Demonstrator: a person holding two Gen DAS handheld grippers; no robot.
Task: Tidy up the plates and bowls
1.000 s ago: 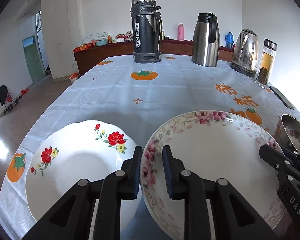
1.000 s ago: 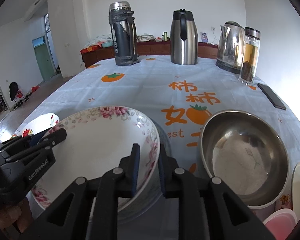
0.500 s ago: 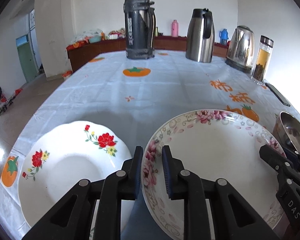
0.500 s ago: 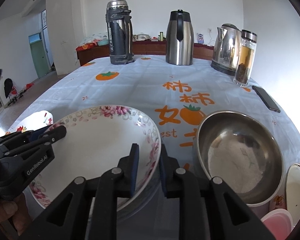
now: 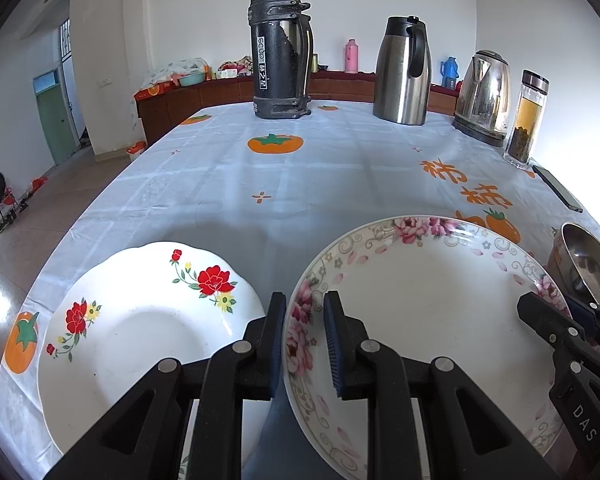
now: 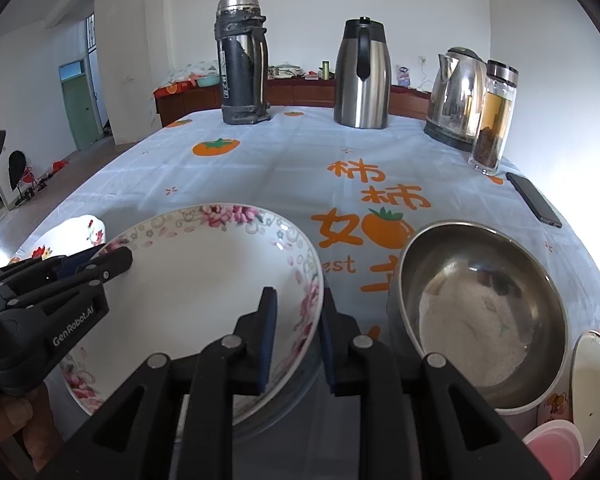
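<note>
Both tools straddle the rim of one pink-flowered bowl [image 5: 432, 304]. Left tool [image 5: 305, 312] has its jaws nearly closed over the bowl's left rim, one finger outside and one inside; right tool [image 6: 296, 312] sits the same way, jaws narrow, over the right rim. Whether the pads press the china I cannot tell for sure, though the bowl looks tilted and raised off the desk [image 5: 300, 176]. Just left of it lies a white plate with red flowers [image 5: 140, 320]; to its right, a steel bowl [image 6: 480, 312] on a cloth printed with orange persimmons. Farther back stand a black flask [image 5: 278, 52], a steel jug [image 5: 404, 72], a kettle [image 5: 486, 96], a glass tea bottle [image 5: 526, 120] and a phone [image 6: 534, 200]. Beyond, a low wooden cabinet [image 5: 204, 96], white walls and a green door [image 5: 54, 120].
</note>
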